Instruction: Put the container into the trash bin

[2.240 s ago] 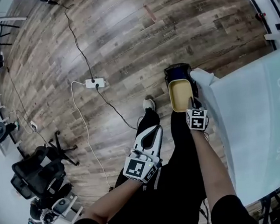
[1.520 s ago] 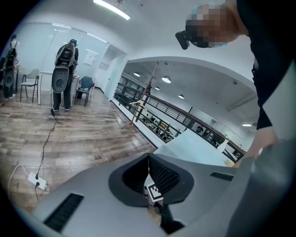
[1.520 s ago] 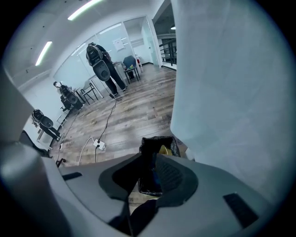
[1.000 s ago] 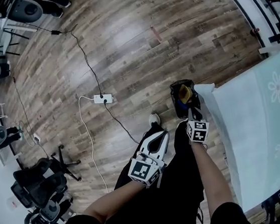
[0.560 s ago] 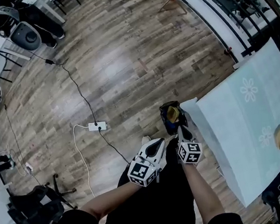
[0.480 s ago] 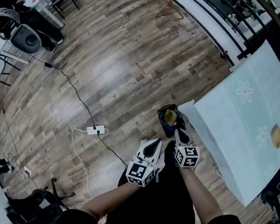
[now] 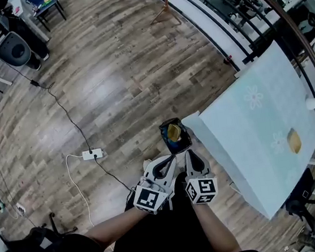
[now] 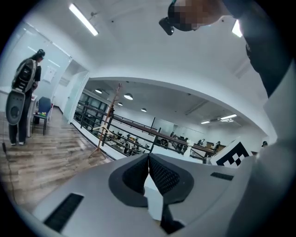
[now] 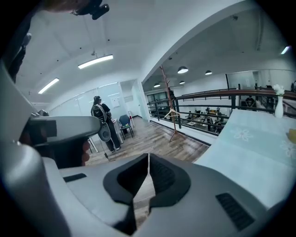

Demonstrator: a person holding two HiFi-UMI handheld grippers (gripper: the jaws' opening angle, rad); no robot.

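Wood-plank floor fills most of the head view. The table, under a pale blue flowered cloth, stands at the right with its corner toward the person. The dark trash bin stands on the floor just beside that corner and just ahead of the person's legs.

The left gripper and right gripper are held side by side near the bin, pointing toward it. In each gripper view the 2 jaws are pressed together with nothing between them, so both are empty.

The yellow container lies inside the bin mouth, tilted, touching neither gripper. The task looks done.

A white power strip with its cable lies on the floor to the left, cable running toward the person's feet.

Risks:
- The bin is close to the feet, so a step could knock it over and spill the container.
- The cable could catch a foot.
- How deep the container sits can't be told. If it rests high, a bump could tip it out.
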